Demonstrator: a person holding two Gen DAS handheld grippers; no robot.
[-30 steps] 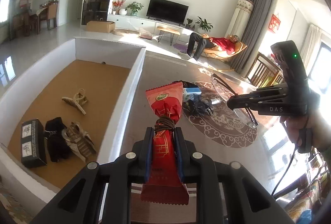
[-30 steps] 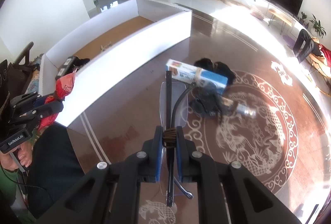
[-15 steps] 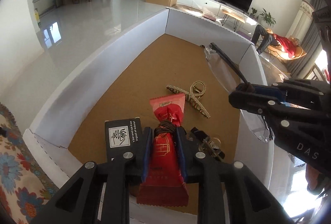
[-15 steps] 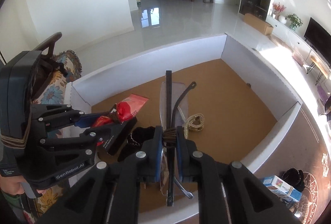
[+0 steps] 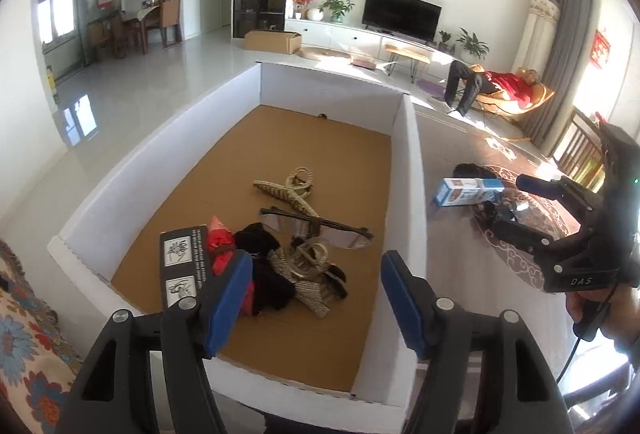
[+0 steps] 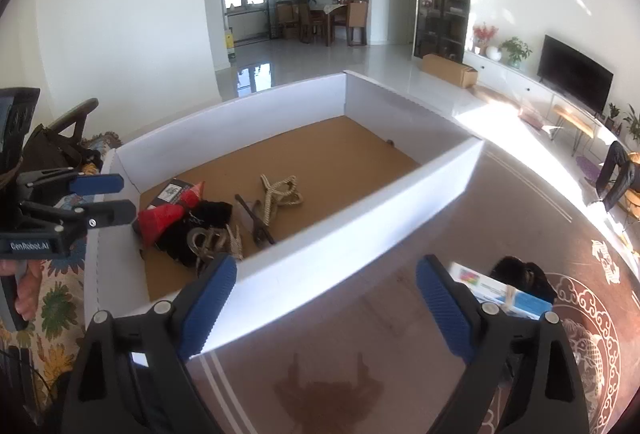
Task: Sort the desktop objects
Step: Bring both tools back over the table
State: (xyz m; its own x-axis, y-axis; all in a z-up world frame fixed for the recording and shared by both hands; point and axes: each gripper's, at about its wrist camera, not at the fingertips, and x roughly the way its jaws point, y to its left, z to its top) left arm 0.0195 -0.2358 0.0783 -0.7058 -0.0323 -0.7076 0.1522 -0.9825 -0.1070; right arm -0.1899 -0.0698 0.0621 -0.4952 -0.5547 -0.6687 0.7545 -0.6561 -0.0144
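Observation:
The white box with a brown floor (image 5: 404, 161) (image 6: 360, 242) holds the red packet (image 5: 219, 242) (image 6: 164, 218), the glasses (image 5: 320, 232) (image 6: 256, 222), a black carton (image 5: 182, 266), black cloth (image 5: 262, 270) and beaded hair clips (image 5: 292, 189). Above its near end, my left gripper (image 5: 316, 298) (image 6: 126, 197) has its jaws opening, with nothing between them. My right gripper (image 6: 326, 310) (image 5: 516, 205) hangs over the box's right wall and the table; its jaws are also opening and hold nothing. A blue-and-white carton (image 5: 468, 191) (image 6: 504, 294) lies on the table.
Dark items (image 5: 500, 218) lie beside the carton on the brown patterned table (image 6: 592, 346). A flowered cloth (image 5: 28, 346) is at the near left. A person reclines in a chair (image 5: 492, 85) far back. A cardboard box (image 5: 272, 41) sits on the floor.
Both grippers have opened. The red packet has left the left jaws and the glasses the right ones; both lie in the box. Both grippers have swung right, the right one to the box's wall.

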